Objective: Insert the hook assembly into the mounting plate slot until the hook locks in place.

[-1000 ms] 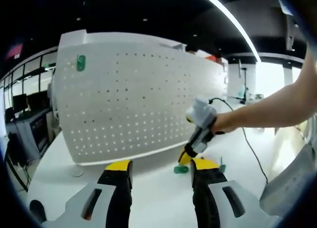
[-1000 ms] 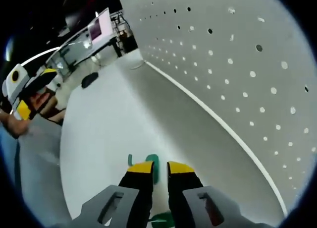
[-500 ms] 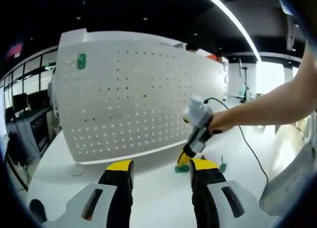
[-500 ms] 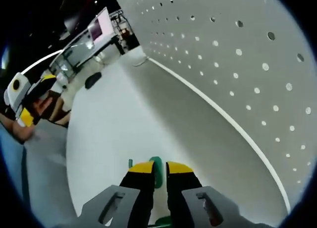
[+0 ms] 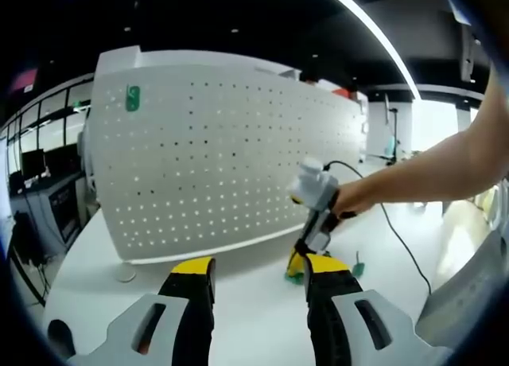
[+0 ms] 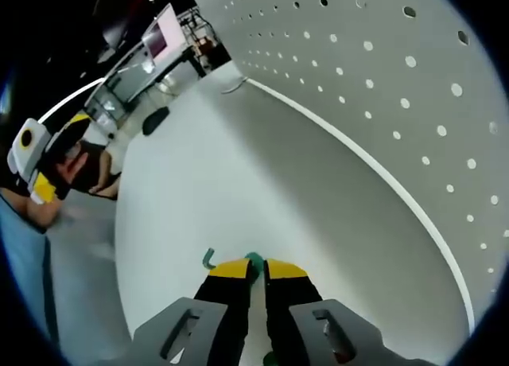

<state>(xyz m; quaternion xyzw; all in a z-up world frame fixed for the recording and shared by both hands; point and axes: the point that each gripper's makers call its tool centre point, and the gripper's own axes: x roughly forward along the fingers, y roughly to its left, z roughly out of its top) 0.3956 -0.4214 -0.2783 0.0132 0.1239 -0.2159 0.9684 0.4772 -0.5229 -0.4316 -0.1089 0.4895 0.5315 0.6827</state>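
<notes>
1. White tabletop under me, the pegboard standing upright at its back, one green hook already hung top-left.
2. My right gripper has just pinched down: its jaws, apart a second ago, are now clamped on the green hook assembly lying on the table.
3. Left gripper idles with jaws apart.
4. Grasp looks made; lift and insertion still ahead.

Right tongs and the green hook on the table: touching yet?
Touching. In the right gripper view the right tongs have their yellow tips nearly shut, with the green hook pinched between them, its curl poking out to the left over the white table.
</notes>
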